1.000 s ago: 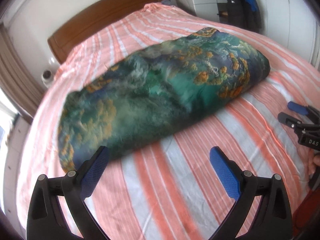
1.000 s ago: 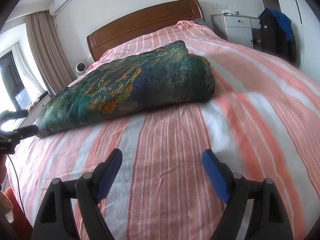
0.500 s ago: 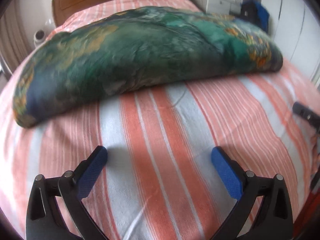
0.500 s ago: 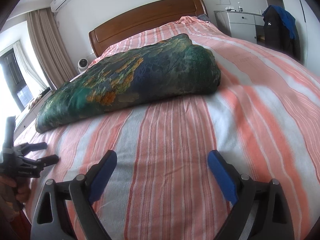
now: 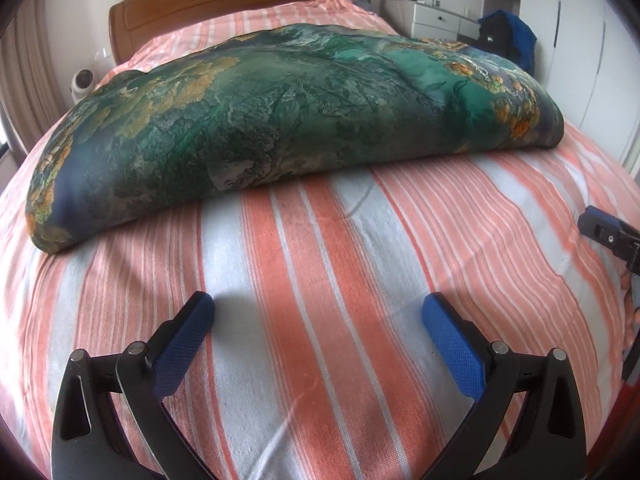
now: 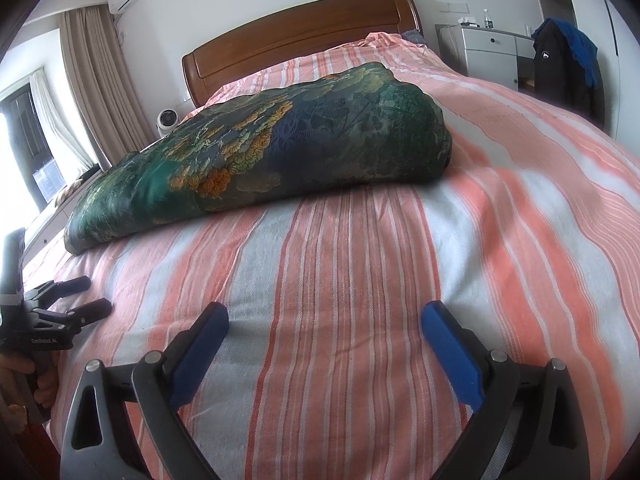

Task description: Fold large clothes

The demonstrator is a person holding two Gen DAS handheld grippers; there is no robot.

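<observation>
A big green-and-blue cloth with orange flowers (image 5: 300, 120) lies folded into a thick long bundle across the striped bed (image 5: 328, 248). In the right wrist view the same bundle (image 6: 280, 152) runs from the far middle to the left. My left gripper (image 5: 318, 308) hovers low over the bare sheet in front of the bundle, open and empty. My right gripper (image 6: 326, 314) is also over bare sheet, its jaws opening with nothing between them. Each gripper shows at the edge of the other's view: the right gripper (image 5: 604, 232), and the left gripper (image 6: 94, 294) held by a hand.
A wooden headboard (image 6: 304, 36) closes the far end of the bed. A white dresser (image 6: 488, 48) and a dark jacket with blue cloth (image 6: 560, 68) stand at the back right. A small white device (image 6: 168, 120) and curtains (image 6: 88, 80) are at the left.
My left gripper has sunk towards the bed and levelled out, so the bundle now looms above its fingers. The right gripper's jaws have spread wider. The bundle has not moved.
</observation>
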